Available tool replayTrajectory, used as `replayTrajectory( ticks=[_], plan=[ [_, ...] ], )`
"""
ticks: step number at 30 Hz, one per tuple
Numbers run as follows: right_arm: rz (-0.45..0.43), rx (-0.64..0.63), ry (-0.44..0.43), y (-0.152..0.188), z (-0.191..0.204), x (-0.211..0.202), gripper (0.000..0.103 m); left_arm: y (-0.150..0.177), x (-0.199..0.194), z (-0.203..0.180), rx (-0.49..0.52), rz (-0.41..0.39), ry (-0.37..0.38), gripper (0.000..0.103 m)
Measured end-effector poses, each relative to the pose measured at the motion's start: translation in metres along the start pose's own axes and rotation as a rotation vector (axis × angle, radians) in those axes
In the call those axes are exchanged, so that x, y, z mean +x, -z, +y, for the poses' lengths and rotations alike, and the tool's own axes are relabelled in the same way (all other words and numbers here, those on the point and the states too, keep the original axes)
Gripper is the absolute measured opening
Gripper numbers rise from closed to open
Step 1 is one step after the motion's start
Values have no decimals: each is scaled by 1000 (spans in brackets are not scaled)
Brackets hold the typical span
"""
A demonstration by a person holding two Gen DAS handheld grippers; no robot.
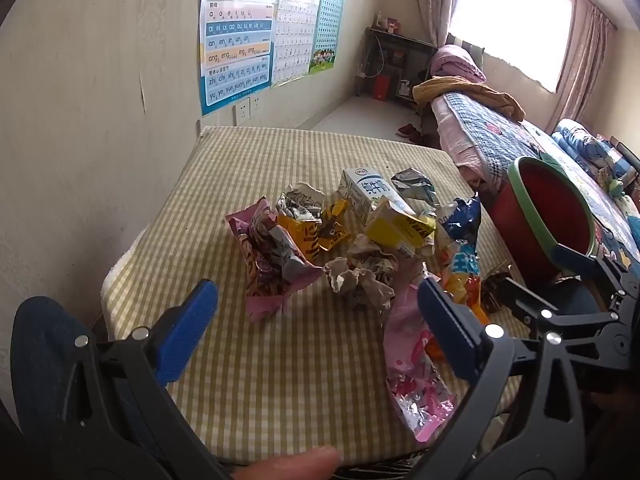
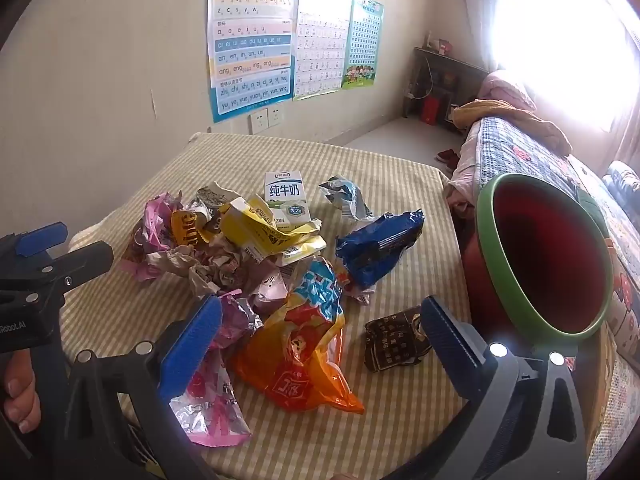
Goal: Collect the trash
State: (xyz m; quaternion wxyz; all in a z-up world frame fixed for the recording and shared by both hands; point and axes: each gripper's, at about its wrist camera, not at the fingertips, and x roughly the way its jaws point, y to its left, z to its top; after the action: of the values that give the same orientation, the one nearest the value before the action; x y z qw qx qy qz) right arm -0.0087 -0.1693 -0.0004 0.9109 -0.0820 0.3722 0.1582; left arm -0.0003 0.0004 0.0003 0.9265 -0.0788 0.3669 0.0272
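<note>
A pile of trash lies on the checkered table (image 1: 248, 380): a white milk carton (image 1: 362, 194), a crushed yellow carton (image 1: 398, 226), crumpled brown paper (image 1: 362, 276), a pink snack wrapper (image 1: 268, 258) and a pink foil wrapper (image 1: 412, 364). In the right wrist view I see the orange bag (image 2: 304, 356), blue bag (image 2: 378, 246), milk carton (image 2: 285, 196) and a dark crushed pack (image 2: 394, 344). My left gripper (image 1: 316, 328) is open and empty, just short of the pile. My right gripper (image 2: 320, 344) is open and empty, over the orange bag.
A red bin with a green rim (image 2: 544, 256) stands off the table's right edge, also in the left wrist view (image 1: 552, 216). A bed (image 1: 500, 136) lies behind it. The wall with posters (image 2: 252, 40) runs along the table's left and far side.
</note>
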Motion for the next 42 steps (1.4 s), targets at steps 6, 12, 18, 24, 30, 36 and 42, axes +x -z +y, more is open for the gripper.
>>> replayTrajectory(
  ticks=[6, 12, 18, 24, 30, 36, 42],
  plan=[
    [3, 5, 2, 0, -4, 3, 96, 0, -1, 1, 0, -2, -1, 98],
    [10, -13, 2, 0, 6, 7, 96, 2, 2, -2, -2, -1, -5, 98],
    [10, -17, -1, 1, 5, 5, 96, 0, 3, -1, -4, 4, -4, 98],
    [12, -17, -1, 1, 4, 5, 96, 1, 1, 2, -3, 4, -4, 98],
    [12, -15, -1, 1, 4, 5, 96, 0, 2, 2, -4, 5, -4, 98],
    [12, -14, -2, 1, 3, 5, 96, 1, 3, 2, -5, 8, -4, 98],
    [14, -15, -3, 1, 2, 5, 96, 2, 4, 2, -6, 13, -5, 98]
  ],
)
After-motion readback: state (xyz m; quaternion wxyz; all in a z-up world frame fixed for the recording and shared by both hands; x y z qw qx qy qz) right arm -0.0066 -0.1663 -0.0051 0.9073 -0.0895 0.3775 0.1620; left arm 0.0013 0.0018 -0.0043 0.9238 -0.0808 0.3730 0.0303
